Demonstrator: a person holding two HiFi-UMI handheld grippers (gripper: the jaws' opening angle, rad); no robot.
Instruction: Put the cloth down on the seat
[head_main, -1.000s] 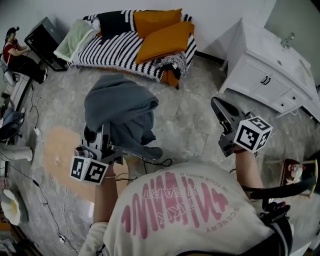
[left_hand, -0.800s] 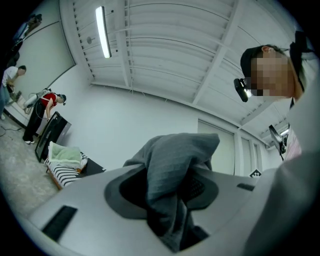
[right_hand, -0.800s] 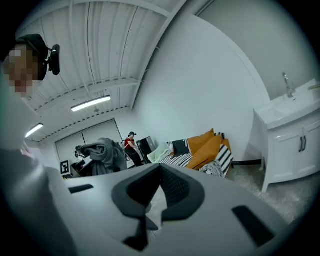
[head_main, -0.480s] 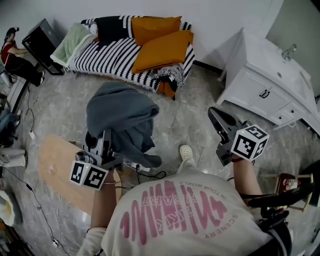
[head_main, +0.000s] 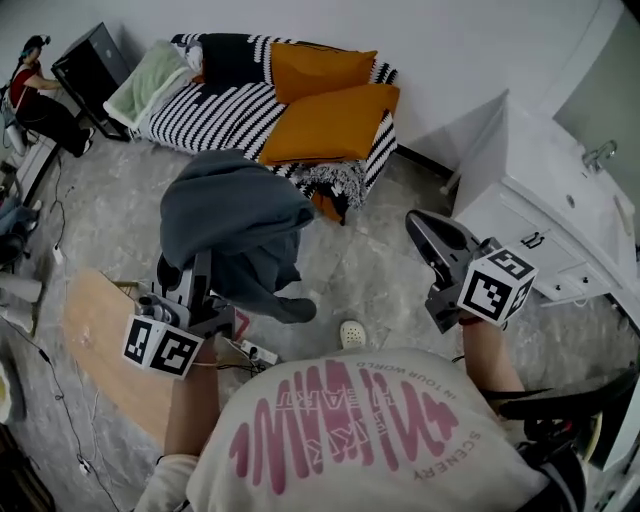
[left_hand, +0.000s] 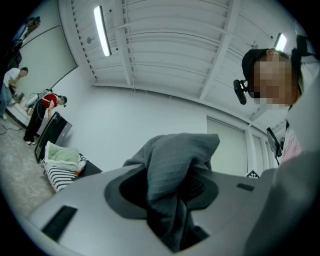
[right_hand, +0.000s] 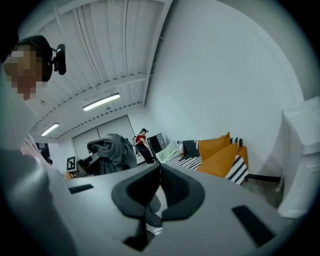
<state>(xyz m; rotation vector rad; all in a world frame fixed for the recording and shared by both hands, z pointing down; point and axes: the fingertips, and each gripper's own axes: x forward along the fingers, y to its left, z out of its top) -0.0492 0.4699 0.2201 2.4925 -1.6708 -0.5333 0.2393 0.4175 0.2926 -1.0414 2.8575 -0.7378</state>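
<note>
Carrying a grey cloth (head_main: 235, 215) across the room, a person had closed in on the sofa (head_main: 200, 115) over the past second. Its striped seat now lay just beyond the bundle instead of well ahead of it, so the drop looked near, though nothing had yet been set down. The left gripper (head_main: 190, 290) was clenched on a thick fold of the cloth, its dark pads pressing the fabric from both sides. The rest rose above the jaws in a soft, rumpled heap and spilled over toward the person. The fabric appeared heavy and matte, with a fine ribbed weave, and was likely to slump wherever it landed. The right gripper (head_main: 422, 228), well off to the side of the left one, was held level with its jaws together on nothing. Ahead of the left gripper, the sofa carried a black-and-white striped cover with a fringed edge, two plump orange cushions (head_main: 330, 120) and a pale green blanket (head_main: 150, 80) at its far end. Grey marbled floor (head_main: 380, 270) lay below both tools, and a white cabinet (head_main: 560, 210) stood beyond the right one.
</note>
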